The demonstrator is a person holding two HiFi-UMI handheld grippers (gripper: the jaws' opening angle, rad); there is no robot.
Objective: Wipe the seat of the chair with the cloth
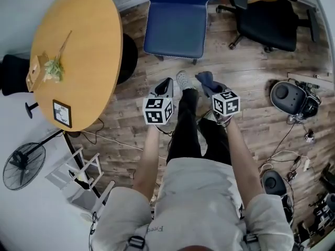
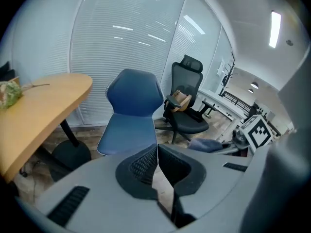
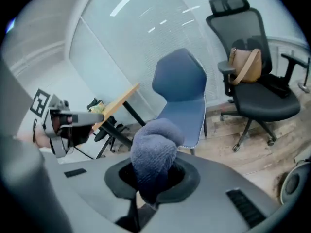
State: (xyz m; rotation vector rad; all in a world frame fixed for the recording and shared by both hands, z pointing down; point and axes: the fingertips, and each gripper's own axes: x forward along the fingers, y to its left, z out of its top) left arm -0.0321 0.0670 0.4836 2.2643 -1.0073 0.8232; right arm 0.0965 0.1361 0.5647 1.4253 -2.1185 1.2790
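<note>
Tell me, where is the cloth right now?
The cloth is bunched up between the jaws of the right gripper. In the head view it sits right of centre, just short of the blue chair.

Wood floor (image 1: 251, 61) carries blue chair (image 1: 175, 30), round table (image 1: 78, 46).

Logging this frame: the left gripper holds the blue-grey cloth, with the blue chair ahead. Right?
Not quite: the right gripper holds the cloth, as the right gripper view shows; the left gripper has its jaws shut on nothing. The blue chair is ahead.
</note>
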